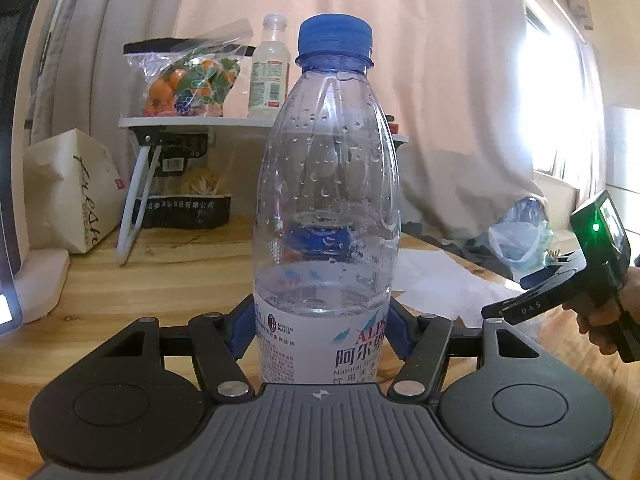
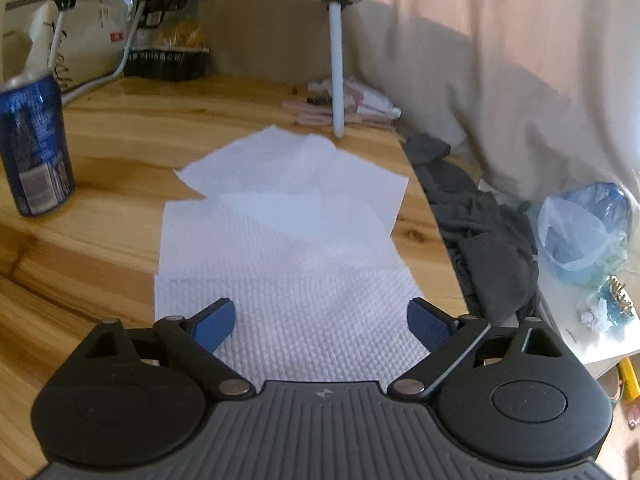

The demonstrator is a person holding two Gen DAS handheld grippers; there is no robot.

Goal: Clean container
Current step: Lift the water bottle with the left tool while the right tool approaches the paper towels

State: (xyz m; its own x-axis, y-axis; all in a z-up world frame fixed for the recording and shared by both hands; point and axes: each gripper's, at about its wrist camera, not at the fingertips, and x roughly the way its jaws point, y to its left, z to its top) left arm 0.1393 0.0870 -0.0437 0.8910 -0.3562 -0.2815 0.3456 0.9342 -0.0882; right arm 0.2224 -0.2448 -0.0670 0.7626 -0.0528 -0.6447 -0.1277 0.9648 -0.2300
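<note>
The left gripper (image 1: 322, 328) is pinching a clear plastic water bottle (image 1: 326, 208) at its label, the blue pads pressing in on both sides; the bottle is standing upright in the grip, its blue cap (image 1: 335, 38) screwed on, a little water sitting low inside and droplets clinging to the inner wall. The right gripper (image 2: 320, 326) is hanging spread wide and empty over a sheet of white paper towel (image 2: 286, 240) lying flat on the wooden table (image 2: 100, 240); its pads are sitting just above the near edge of the sheet, touching nothing that can be made out.

The step in hand looks to be fetching the wiping material while the container is being held steady; no wiping is under way yet. The next move is likely calling for the right fingers to drop onto the towel and close on a fold of it; the thin sheet may slide on the wood rather than bunch, so pressing down first seems wise. A blue drink can (image 2: 34, 146) is standing well to the left of the towel, out of the way.
</note>
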